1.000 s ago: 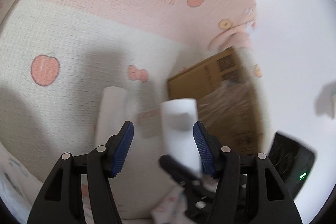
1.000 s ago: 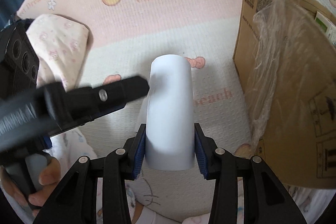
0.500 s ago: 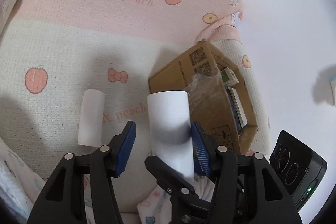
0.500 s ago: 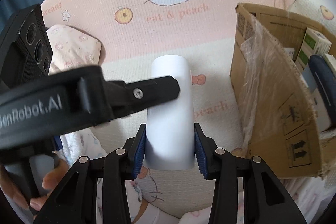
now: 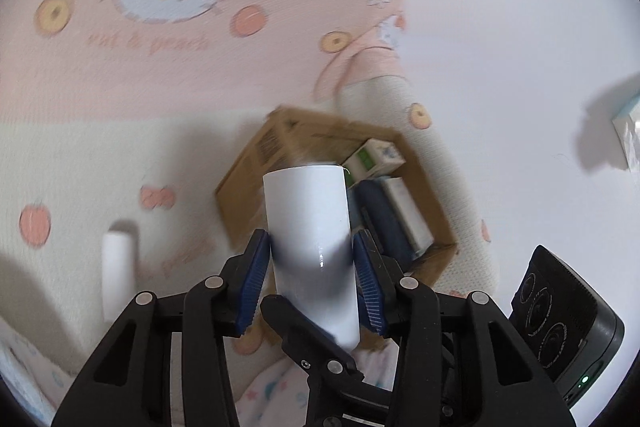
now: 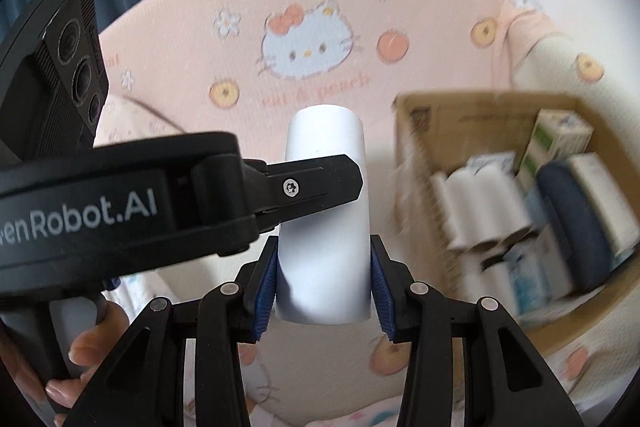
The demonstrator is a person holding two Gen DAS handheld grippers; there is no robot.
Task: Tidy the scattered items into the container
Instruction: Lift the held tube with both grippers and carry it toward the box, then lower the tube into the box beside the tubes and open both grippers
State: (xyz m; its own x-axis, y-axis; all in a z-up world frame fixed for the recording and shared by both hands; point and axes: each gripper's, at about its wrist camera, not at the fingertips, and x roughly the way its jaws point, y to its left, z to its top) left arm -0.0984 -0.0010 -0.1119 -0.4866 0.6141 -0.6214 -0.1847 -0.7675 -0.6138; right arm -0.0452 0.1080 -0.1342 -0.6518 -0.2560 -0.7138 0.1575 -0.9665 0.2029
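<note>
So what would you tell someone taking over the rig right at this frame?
Right gripper: shut on the white roll, held up off the blanket.
Left gripper: jaws closing with that same roll between them; the pads do not clearly press on it yet.
Cardboard box: to the right of the held roll, open, already holding several rolls and small cartons.
Done: some items boxed, this roll lifted.
Left: put the held roll in the box, then fetch the second roll lying on the blanket, left of the box in the left wrist view.
</note>
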